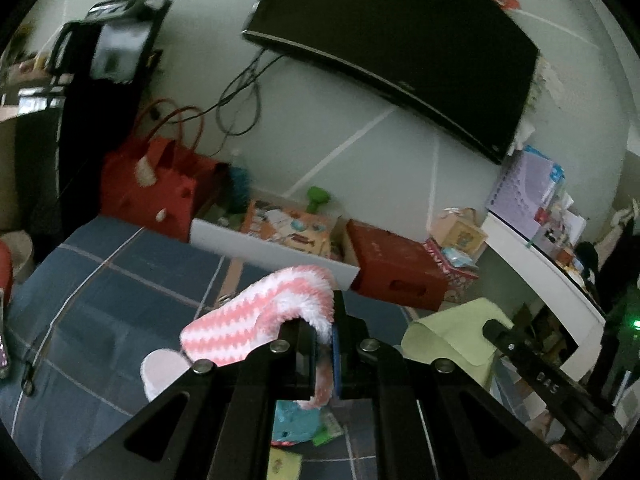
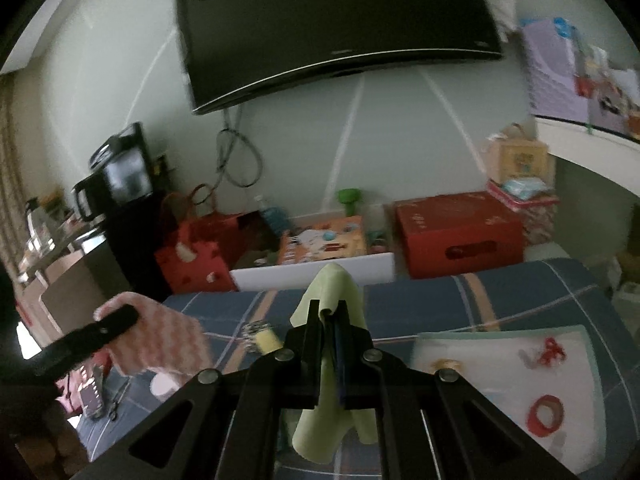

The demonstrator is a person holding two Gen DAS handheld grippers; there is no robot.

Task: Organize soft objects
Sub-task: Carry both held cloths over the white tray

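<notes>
My left gripper (image 1: pixel 324 320) is shut on a pink-and-white striped fuzzy sock (image 1: pixel 256 312) and holds it above the blue plaid bed cover (image 1: pixel 120 288). My right gripper (image 2: pixel 329 316) is shut on a light green cloth (image 2: pixel 336 292), which hangs down between its fingers. The green cloth (image 1: pixel 452 336) and the right gripper's finger (image 1: pixel 532 364) also show at the right of the left wrist view. The sock (image 2: pixel 160 336) and the left gripper's finger (image 2: pixel 88 340) show at the left of the right wrist view.
A white tray (image 2: pixel 508 368) with red rings lies on the bed at right. A small yellow item (image 2: pixel 266 340), a pale pink cup (image 1: pixel 160 372) and a teal soft thing (image 1: pixel 296 420) lie on the bed. Red boxes (image 2: pixel 460 232), a white bin (image 2: pixel 312 272) and a wall TV (image 2: pixel 328 24) are beyond.
</notes>
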